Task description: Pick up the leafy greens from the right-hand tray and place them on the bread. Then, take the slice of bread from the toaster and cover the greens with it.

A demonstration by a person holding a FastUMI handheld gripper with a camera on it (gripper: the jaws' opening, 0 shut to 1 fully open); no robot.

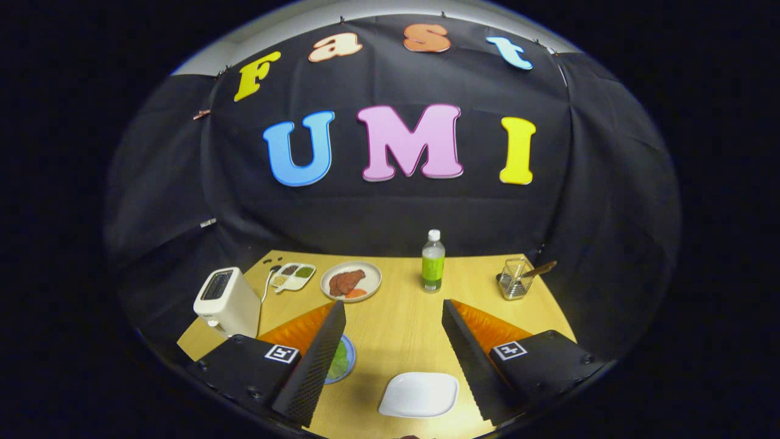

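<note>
Pale woodgrain table before draped black cloth. Gripper hangs with jaws spread wide, holding nothing; a smooth rounded-square white plate lies near, between the ribbed fingers. Leafy greens sit on a blue tray behind the left finger. Boxy white toaster far left.

Beside the pale wood-grain table's cream toaster lie green leaves on a blue plate, beyond it a green-labelled clear bottle.

You have a green-labelled bottle at the table's far edge and a utensil holder at its far right corner.
</note>
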